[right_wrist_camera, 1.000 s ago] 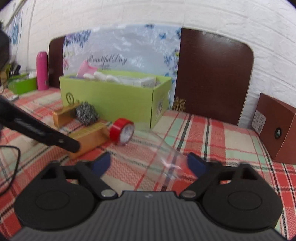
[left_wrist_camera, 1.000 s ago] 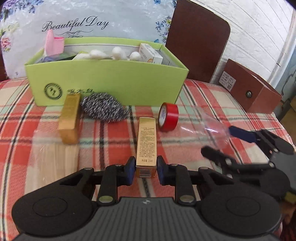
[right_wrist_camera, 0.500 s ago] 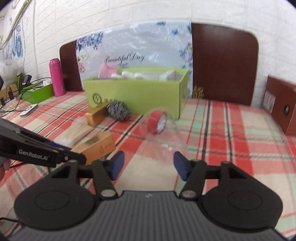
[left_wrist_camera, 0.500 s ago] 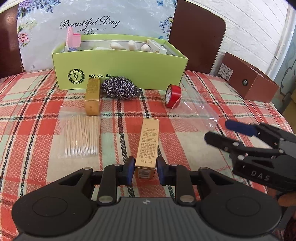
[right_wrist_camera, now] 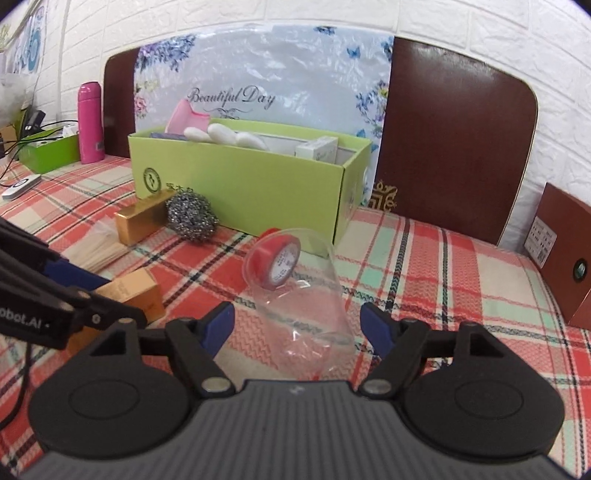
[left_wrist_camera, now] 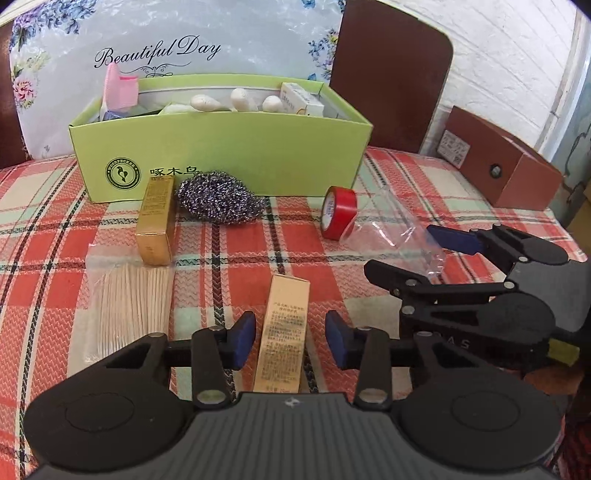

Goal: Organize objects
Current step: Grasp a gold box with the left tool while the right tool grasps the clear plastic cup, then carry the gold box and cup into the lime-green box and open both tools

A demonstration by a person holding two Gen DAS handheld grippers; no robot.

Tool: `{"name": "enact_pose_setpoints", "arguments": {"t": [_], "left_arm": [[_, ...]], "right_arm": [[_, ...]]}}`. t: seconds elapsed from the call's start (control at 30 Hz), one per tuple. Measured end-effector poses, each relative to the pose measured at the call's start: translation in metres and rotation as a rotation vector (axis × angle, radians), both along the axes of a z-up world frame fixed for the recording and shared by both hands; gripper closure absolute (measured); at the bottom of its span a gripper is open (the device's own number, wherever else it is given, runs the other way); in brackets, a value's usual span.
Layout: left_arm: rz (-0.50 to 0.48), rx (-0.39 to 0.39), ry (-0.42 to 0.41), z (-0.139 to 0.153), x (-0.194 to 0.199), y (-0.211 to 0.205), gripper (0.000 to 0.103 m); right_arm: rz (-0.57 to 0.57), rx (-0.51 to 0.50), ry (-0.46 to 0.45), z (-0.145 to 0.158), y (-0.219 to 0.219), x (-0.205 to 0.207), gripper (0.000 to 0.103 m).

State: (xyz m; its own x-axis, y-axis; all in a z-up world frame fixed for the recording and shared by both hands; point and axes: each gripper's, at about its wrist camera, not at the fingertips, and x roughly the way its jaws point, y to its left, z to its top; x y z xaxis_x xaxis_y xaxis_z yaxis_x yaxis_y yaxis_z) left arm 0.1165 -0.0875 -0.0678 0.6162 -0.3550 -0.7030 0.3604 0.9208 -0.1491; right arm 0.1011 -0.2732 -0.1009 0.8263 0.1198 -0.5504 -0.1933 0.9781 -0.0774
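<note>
Along the back of the desk stands a long lime-green cardboard box, filled with white oval pieces, a small white carton and a pink item. Against its front lie a gold rectangular carton and a grey steel-wool scouring ball. Just in front of that gold carton lies a clear packet of wooden toothpicks. A red roll of tape stands on edge nearer the box's right end, touching the mouth of a clear plastic cup that lies on its side.

A second gold carton printed with small text lies flat between the fingers of the left tool, with a gap on each side; the blue pads are apart and grip nothing. The right tool is spread wide around the base end of the clear cup, its pads not touching it. In the left wrist view the right tool sits just right of the second gold carton.

The desk wears a red, white and mint plaid cloth. Behind the box lean a floral "Beautiful Day" panel and a dark brown board against a white brick wall. A brown box sits at the right, and a pink flask at the far left.
</note>
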Motion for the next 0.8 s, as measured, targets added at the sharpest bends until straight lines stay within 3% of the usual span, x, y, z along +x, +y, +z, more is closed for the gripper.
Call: {"name": "enact_pose_setpoints", "arguments": {"t": [0.1,0.13,0.2,0.3,0.8], "left_arm": [[-0.002,0.021,0.003,-0.003,0.001,-0.002,0.060],[-0.003,0.021,0.011,-0.004,0.001,-0.002,0.060],[-0.005,0.021,0.020,-0.006,0.002,-0.002,0.066],[-0.003,0.030,0.018,-0.006,0.001,-0.002,0.075],[0.017,-0.018,-0.019,0.015,-0.017,0.013,0.078]], "right_arm": [[-0.011,0.037,0.016,-0.005,0.001,0.003,0.037],[-0.012,0.043,0.027,-0.006,0.001,0.003,0.048],[-0.024,0.052,0.048,-0.008,0.002,0.002,0.056],[-0.038,0.068,0.054,-0.007,0.002,-0.004,0.057],[-0.016,0.138,0.018,0.016,0.014,-0.045,0.058]]}}
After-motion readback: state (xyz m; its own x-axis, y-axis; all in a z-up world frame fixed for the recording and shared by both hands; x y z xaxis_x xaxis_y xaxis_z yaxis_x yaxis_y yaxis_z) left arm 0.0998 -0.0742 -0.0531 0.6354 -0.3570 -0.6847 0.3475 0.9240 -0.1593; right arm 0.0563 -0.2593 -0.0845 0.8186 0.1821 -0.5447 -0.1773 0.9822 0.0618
